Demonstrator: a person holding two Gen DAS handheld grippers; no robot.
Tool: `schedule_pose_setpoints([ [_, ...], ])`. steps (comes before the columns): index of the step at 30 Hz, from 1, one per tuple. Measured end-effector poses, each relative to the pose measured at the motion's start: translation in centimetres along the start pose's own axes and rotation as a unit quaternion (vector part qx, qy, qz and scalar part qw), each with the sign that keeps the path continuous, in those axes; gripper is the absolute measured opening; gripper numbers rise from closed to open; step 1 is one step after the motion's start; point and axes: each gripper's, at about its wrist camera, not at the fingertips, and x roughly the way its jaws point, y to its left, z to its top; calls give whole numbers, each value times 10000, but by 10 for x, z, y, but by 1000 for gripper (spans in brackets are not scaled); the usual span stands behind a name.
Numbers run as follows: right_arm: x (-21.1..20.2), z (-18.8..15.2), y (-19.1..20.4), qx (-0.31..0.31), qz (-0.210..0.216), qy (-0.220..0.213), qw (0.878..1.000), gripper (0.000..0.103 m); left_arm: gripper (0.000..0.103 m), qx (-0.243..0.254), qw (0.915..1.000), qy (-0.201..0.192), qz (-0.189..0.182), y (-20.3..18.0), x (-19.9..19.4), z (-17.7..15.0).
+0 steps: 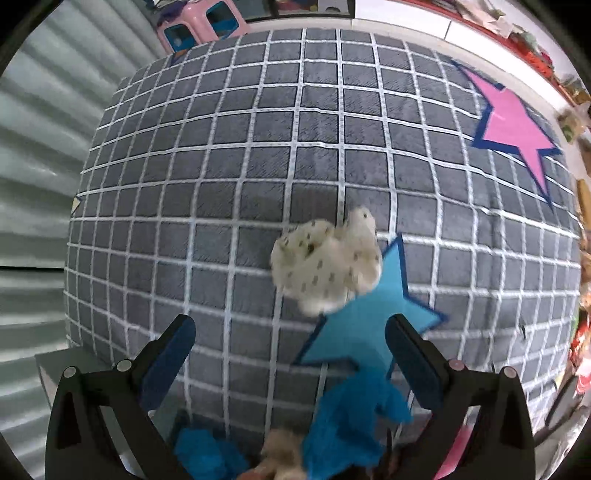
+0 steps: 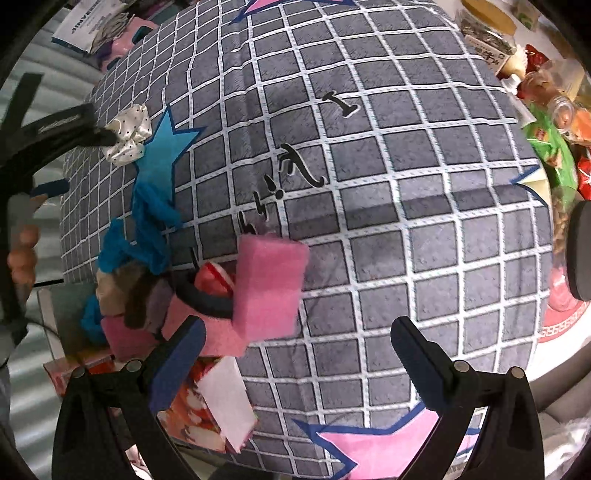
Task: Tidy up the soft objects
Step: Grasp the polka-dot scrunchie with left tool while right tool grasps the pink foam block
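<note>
A white spotted scrunchie [image 1: 327, 266] lies on the grey grid mat [image 1: 221, 166], overlapping the edge of a blue star print. My left gripper [image 1: 290, 332] is open just short of it, with nothing between its pads. In the right wrist view the scrunchie [image 2: 127, 134] sits against one black finger [image 2: 88, 129] of the left gripper. A blue cloth [image 2: 151, 221] trails from the star to a pile of soft things at the mat's edge. A pink sponge [image 2: 269, 284] stands on that pile. My right gripper [image 2: 297, 328] is open, the sponge just beyond its left finger.
The pile also holds more pink sponges [image 2: 207, 332], a black hair band [image 2: 207, 306] and brown cloth [image 2: 122, 288]. A red patterned box [image 2: 184, 417] sits below it. Snack packets and jars [image 2: 546, 147] crowd the right side. A pink stool [image 1: 207, 22] stands beyond the mat.
</note>
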Motion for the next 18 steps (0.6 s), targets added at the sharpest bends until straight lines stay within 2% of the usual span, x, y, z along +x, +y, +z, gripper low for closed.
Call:
schedule_pose_setpoints([
  [6,23,16,7,51,50,35,10000,101,102,108,9998,92,171,-12,25,16],
  [11,41,22,8,286,206,137,9993,101,90,212,9993,186,226,-19,41,17],
  [13,46,21,8,337,252,185,9989,100,72,309,9991,243,185,-23,46,16],
  [15,50,20,10,331,280,226,9988,86,66,404,9988,224,144,-27,47,14],
  [16,51,19,11,329,276,254,9988,84,58,451,9986,211,148,-33,46,13],
  [17,53,18,10,316,232,270,9989,83,55,512,9984,214,113,-38,46,12],
  [18,52,18,11,288,197,270,9990,77,48,562,9981,217,88,-41,45,11],
])
